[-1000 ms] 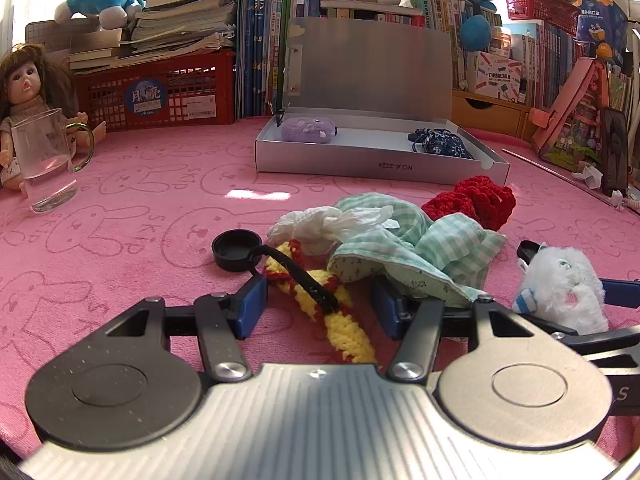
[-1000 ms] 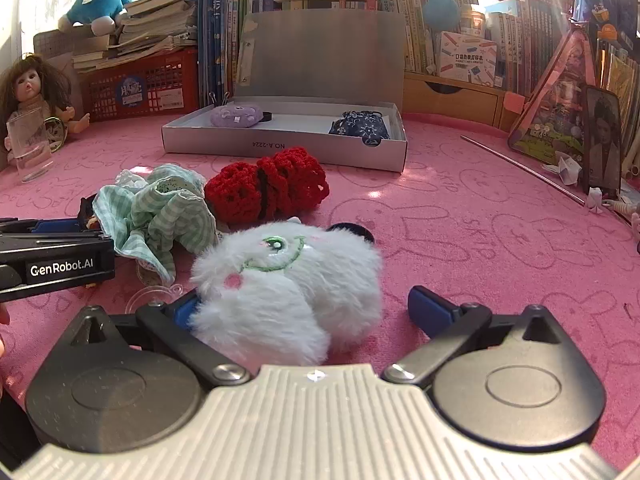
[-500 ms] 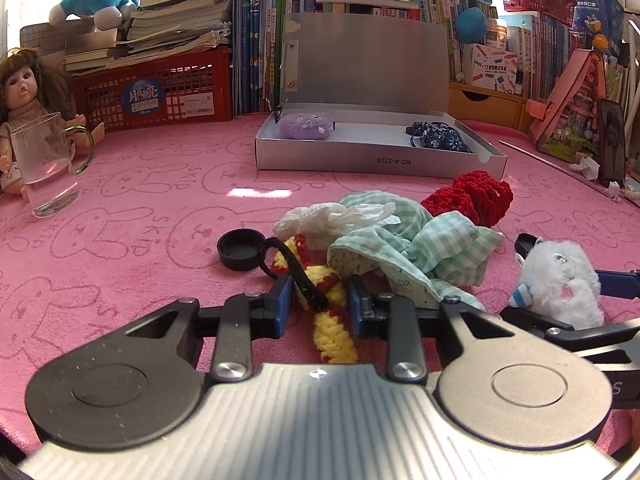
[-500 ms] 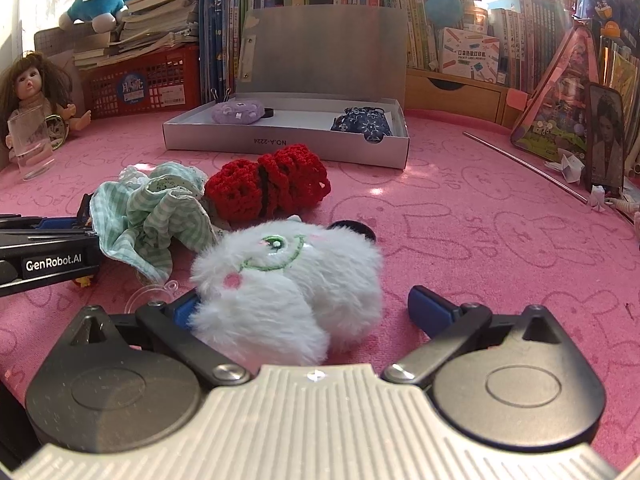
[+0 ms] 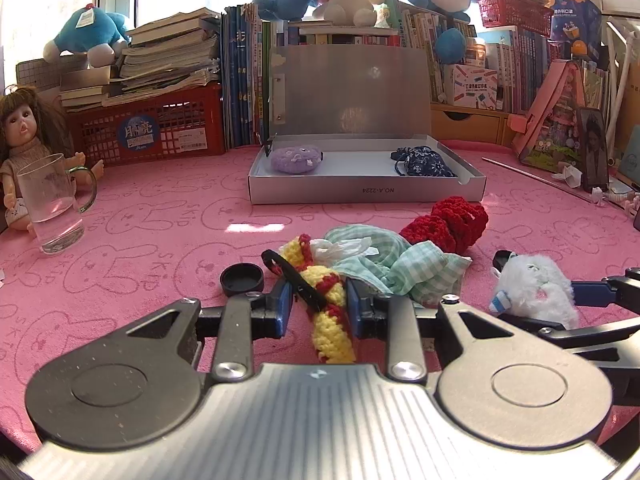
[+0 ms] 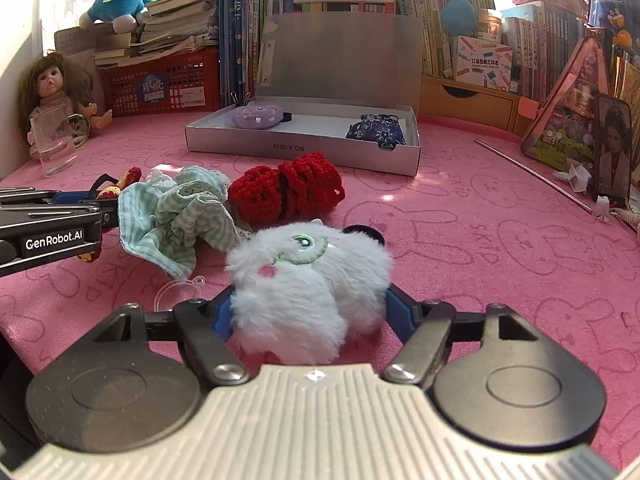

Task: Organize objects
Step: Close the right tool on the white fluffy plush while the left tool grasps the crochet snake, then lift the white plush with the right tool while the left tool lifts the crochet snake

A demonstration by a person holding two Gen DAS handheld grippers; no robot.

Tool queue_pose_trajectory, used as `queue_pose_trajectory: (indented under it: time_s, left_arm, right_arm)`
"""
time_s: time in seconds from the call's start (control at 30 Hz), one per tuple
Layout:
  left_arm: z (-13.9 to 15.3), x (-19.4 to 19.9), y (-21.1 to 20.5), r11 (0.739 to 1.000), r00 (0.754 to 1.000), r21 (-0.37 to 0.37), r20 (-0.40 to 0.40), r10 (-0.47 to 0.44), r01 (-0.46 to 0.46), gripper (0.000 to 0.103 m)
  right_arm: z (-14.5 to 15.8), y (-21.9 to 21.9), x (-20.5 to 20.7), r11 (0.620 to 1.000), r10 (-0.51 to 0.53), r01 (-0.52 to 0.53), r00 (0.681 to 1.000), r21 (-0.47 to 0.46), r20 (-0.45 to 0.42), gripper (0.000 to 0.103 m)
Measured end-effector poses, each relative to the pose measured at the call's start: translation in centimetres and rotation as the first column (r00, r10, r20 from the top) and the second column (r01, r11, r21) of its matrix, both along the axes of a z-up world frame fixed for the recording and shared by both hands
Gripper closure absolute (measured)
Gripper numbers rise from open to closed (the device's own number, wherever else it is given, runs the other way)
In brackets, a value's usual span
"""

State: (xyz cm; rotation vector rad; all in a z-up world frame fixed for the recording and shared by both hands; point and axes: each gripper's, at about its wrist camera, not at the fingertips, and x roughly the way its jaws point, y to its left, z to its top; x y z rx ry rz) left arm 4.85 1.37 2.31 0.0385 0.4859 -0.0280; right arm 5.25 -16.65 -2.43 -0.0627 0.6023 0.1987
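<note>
Nearest the left wrist camera, the left gripper [image 5: 316,306] is clamped on a yellow-and-red crocheted toy [image 5: 330,312], its blue pads pressing both sides, with a black strap [image 5: 298,282] lying across the toy. Nearest the right wrist camera, the right gripper [image 6: 310,314] is closing its jaws around a white fluffy plush [image 6: 308,280], which sits between the blue pads on the pink tabletop [image 6: 500,248]; whether the pads already press the fur cannot be told. Just beyond the left gripper lie a black round cap [image 5: 242,279] and a crumpled green checked cloth [image 5: 396,264], which touches the crocheted toy. Behind the cloth rests a red crocheted piece [image 5: 448,222]. Farther back stands an open silver box [image 5: 360,192] with its lid upright, holding a purple plush [image 5: 296,158] at its left end and a dark blue patterned pouch [image 5: 424,162] at its right. At far left, a glass mug [image 5: 54,204] stands in front of a doll [image 5: 24,132].
</note>
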Motion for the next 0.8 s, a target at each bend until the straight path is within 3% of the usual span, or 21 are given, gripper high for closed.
queue_pose_trajectory:
  time_s: [0.1, 0.8]
  left_arm:
    - [0.2, -0.1, 0.0, 1.000, 1.000, 0.000, 0.005, 0.001, -0.001, 0.070]
    - [3.6, 0.7, 1.0, 1.000, 0.997, -0.011, 0.080, 0.000, 0.001, 0.070]
  right_arm:
    - [0.4, -0.2, 0.0, 1.000, 0.004, -0.003, 1.000, 0.017, -0.005, 0.033]
    - [5.0, -3.9, 1.4, 0.993, -0.085, 0.076, 0.992, 0.087, 0.097, 0.033]
